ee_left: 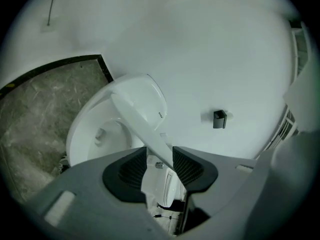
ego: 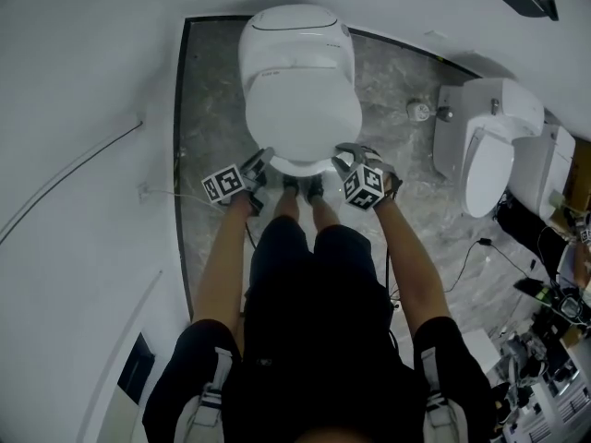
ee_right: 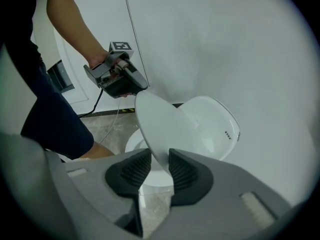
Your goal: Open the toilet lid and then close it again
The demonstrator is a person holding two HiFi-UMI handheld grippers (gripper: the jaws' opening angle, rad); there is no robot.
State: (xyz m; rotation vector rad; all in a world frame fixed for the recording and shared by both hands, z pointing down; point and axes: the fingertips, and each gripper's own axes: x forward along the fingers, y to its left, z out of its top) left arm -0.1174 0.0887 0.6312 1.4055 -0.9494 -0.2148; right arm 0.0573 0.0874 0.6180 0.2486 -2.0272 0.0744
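Note:
The white toilet stands on a grey marble floor just ahead of my feet. Its lid is tilted partway up, and the seat and bowl show under it. My left gripper is at the lid's front left edge. Its jaws are open round the lid, which lies against one pad with a gap at the other. My right gripper is at the front right edge, its pads shut on the lid. The left gripper also appears in the right gripper view.
A second white toilet stands to the right, with cables and gear on the floor beyond it. A floor drain lies between the two toilets. White walls close in on the left and behind; a small black fitting hangs on one.

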